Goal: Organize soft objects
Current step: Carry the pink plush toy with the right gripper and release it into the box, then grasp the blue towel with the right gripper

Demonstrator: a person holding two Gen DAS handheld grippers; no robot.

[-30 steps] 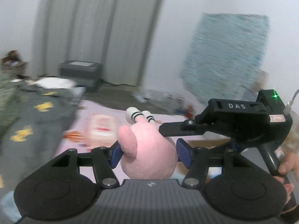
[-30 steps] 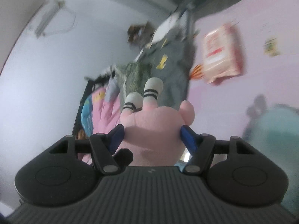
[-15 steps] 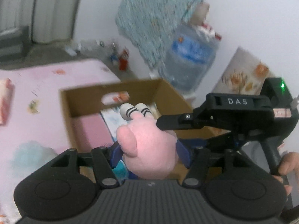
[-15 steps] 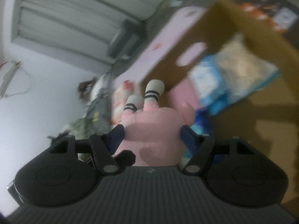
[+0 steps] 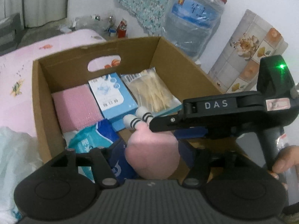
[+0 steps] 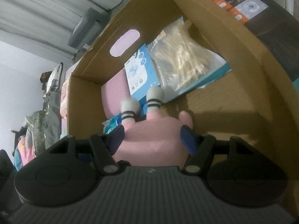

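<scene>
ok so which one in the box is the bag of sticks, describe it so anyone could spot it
Look in the cardboard box, at the far right corner. The clear bag of pale wooden sticks lies beside the blue carton, the only see-through pack there, with a barcode label at its top.

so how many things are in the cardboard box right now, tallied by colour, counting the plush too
Pink: 2, the pink foam block and the pink plush toy with striped white feet
Blue: 3, the light blue printed carton, the teal and white soft pack and the dark blue pouch
Clear: 1, the clear bag of pale sticks
Total: 6
</scene>
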